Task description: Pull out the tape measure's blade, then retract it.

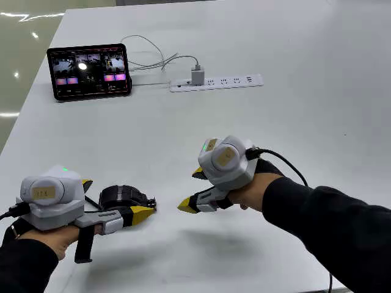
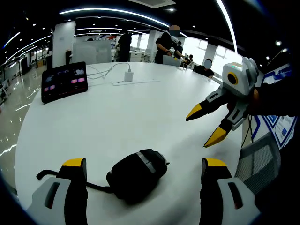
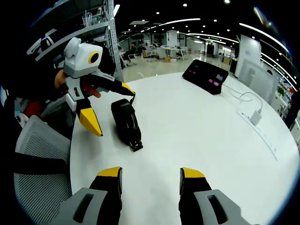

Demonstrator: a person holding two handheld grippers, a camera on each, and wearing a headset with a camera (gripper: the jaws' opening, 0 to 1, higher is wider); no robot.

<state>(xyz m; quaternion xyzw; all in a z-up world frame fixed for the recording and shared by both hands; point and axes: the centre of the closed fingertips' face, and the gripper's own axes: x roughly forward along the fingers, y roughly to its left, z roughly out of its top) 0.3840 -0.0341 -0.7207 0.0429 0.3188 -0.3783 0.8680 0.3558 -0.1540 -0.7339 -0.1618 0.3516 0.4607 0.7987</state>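
Open bench (image 1: 287, 122) lies ahead of us, the tablet (image 1: 90, 70) and power strip (image 1: 217, 81) well apart at its far side. The black tape measure (image 3: 125, 121), blade in, lies near the bench's near edge between our left gripper's (image 1: 115, 198) wide-spread fingers. Our right gripper (image 1: 190, 190) hovers near it, its fingers parted and empty.

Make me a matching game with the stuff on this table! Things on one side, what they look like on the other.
Things: 1 tape measure; 2 tablet; 3 power strip; 4 right gripper.
Clues: A white, with a charger plugged in; B open, holding nothing; C black, between the jaws of the left gripper; D screen lit up.
Pairs: 1-C, 2-D, 3-A, 4-B.
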